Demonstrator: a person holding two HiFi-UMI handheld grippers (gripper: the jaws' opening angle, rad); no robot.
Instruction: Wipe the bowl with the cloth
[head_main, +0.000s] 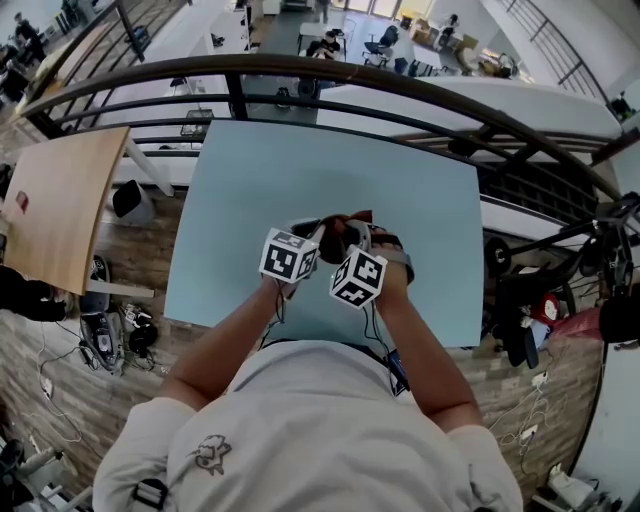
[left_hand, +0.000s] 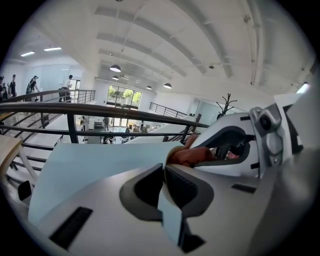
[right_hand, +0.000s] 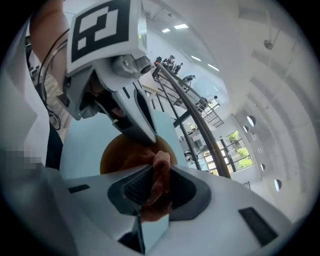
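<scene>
Slippage threatens: the left gripper (left_hand: 164, 174) pinches just the rim of the bowl (right_hand: 112, 157), so hard rubbing with the cloth (right_hand: 161, 161) clamped in the right gripper (right_hand: 160, 176) could twist it free.

Nubby cloth (right_hand: 159, 167) and a smooth brown bowl (right_hand: 111, 156) on a matt pale-blue table (head_main: 300, 180)
The cloth is a salmon-orange weave with a rough, looped texture, pressed between the dark ribbed pads (right_hand: 134, 189) of the right gripper (right_hand: 156, 175); it and the left gripper (left_hand: 164, 172) are smooth, satin light-grey plastic, with flat printed black-and-white marker faces (head_main: 290, 256). The bowl's inside looks even, with little shine; its material is unclear. Beyond the table runs a dark metal railing (head_main: 300, 68); the side table (head_main: 60, 200) and plank floor (head_main: 165, 250) look like wood, the person's shirt (head_main: 300, 430) like plain light-grey cloth
</scene>
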